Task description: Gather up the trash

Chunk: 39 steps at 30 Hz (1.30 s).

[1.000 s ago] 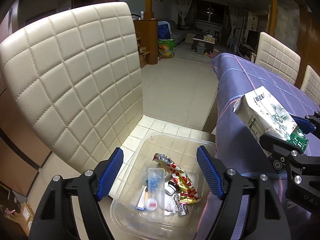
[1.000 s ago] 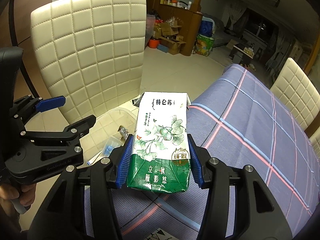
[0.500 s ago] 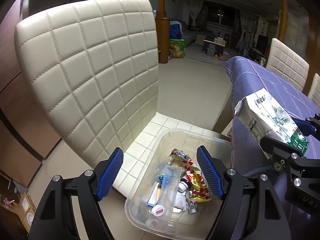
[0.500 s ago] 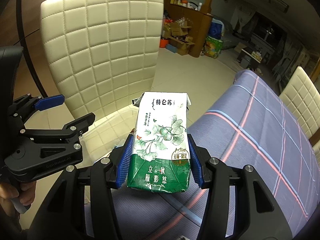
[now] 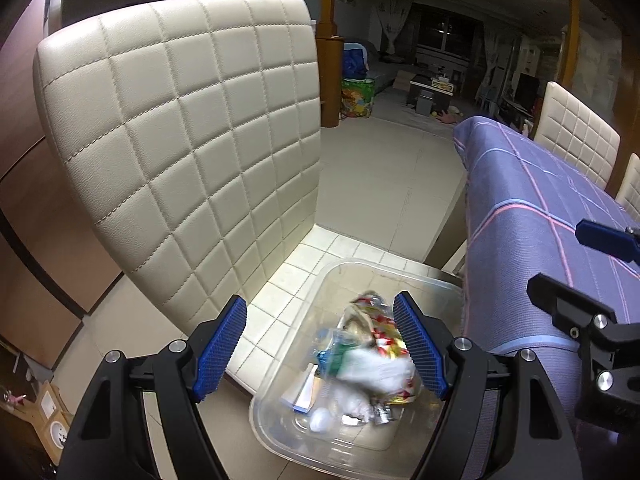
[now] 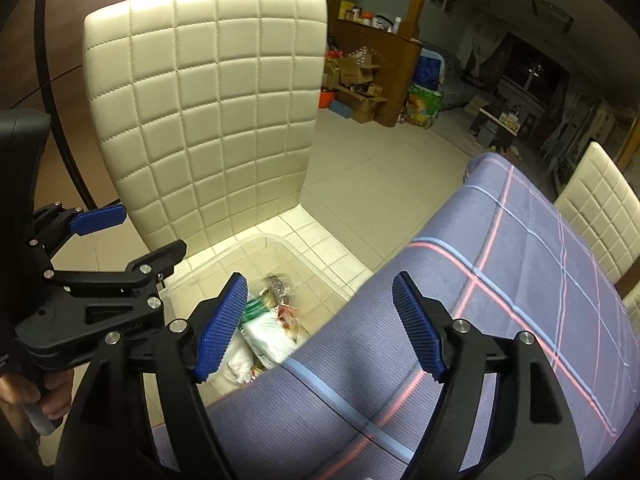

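Trash is seen heaped in the clear plastic bin, set on the cream chair seat beside the draped table. White-and-green carton lies uppermost, blurred; judged light, crushable, best pinched across flat faces. Foil wrappers judged slippery, limp. Left gripper is held wide open, empty; right gripper likewise.
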Tool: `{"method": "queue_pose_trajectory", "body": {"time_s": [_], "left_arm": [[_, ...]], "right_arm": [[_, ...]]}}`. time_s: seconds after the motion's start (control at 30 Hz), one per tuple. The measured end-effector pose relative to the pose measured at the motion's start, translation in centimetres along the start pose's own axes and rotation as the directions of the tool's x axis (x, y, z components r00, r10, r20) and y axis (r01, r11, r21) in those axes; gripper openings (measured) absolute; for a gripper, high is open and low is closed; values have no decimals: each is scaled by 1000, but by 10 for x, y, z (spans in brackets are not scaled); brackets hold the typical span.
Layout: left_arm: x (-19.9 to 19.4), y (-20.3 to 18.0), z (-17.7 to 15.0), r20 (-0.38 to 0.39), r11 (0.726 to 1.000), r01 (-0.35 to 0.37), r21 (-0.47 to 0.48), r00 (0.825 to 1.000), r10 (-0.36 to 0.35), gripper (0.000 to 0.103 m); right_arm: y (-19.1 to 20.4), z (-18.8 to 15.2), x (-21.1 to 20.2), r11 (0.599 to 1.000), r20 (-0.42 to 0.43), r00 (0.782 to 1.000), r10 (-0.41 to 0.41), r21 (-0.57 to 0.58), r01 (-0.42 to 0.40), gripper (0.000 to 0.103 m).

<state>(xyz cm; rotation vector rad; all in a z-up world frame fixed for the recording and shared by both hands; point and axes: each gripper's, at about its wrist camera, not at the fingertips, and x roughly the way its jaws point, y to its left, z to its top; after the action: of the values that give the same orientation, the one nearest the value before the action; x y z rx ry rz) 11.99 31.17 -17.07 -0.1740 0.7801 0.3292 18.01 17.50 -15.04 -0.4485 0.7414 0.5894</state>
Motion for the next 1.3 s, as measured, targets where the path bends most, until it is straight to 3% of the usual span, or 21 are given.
{"method": "queue_pose_trajectory", "body": {"time_s": [0.13, 0.57, 0.8, 1.3], "left_arm": [[-7, -14, 0, 11, 1000, 11, 28, 1000, -12, 74], [-61, -61, 4, 73, 995, 48, 85, 996, -54, 74], [-96, -98, 1, 93, 987, 107, 121, 989, -119, 74], [-170, -168, -6, 158, 958, 196, 211, 960, -231, 74]], "right_arm": [[-13, -7, -10, 999, 16, 1000, -18, 37, 18, 91], [-59, -36, -71, 984, 97, 991, -89, 163, 72, 94], [-84, -58, -118, 968, 135, 980, -149, 222, 116, 94], [-132, -106, -205, 921, 225, 933, -281, 336, 196, 95]]}}
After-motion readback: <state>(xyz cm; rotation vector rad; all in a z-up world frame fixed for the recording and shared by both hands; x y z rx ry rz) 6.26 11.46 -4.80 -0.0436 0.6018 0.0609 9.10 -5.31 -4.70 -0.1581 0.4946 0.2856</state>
